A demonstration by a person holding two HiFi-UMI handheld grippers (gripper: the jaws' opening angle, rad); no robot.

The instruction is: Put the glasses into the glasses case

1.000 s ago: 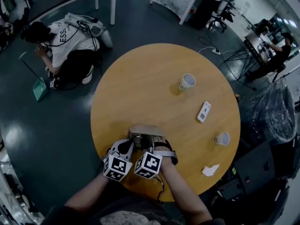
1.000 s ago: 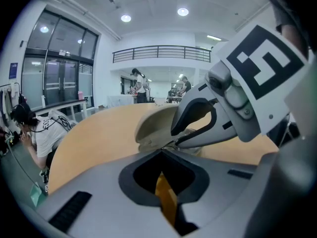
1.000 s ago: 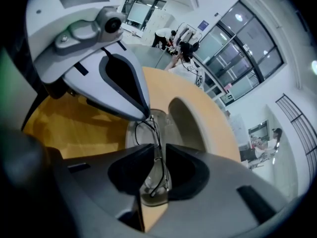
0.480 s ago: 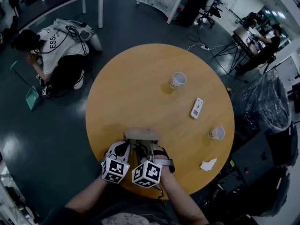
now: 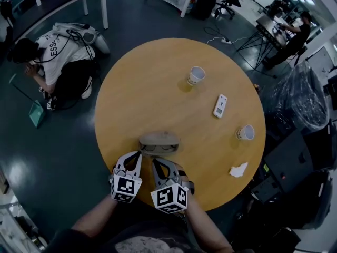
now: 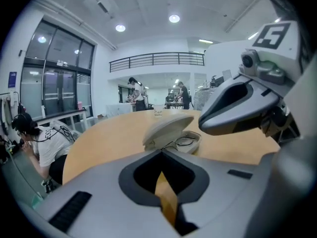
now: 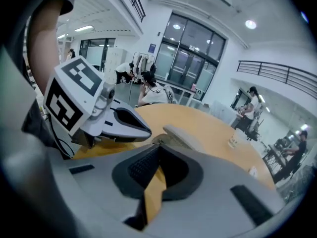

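Note:
The tan glasses case lies on the round wooden table, lid raised partway. Dark-rimmed glasses rest inside it; the left gripper view shows the glasses under the lifted case lid. My left gripper sits just short of the case's near left side, jaws shut and holding nothing. My right gripper is beside it, a little nearer to me, also shut and holding nothing. From the right gripper view, the case lies just beyond the jaws.
Two paper cups, a white remote and a crumpled tissue lie on the table's right half. The table's near edge is right under the grippers. A person crouches on the floor at far left.
Both grippers have drawn back from the case toward the table's near edge. The case stays where it was, lid partly up, with the glasses inside.

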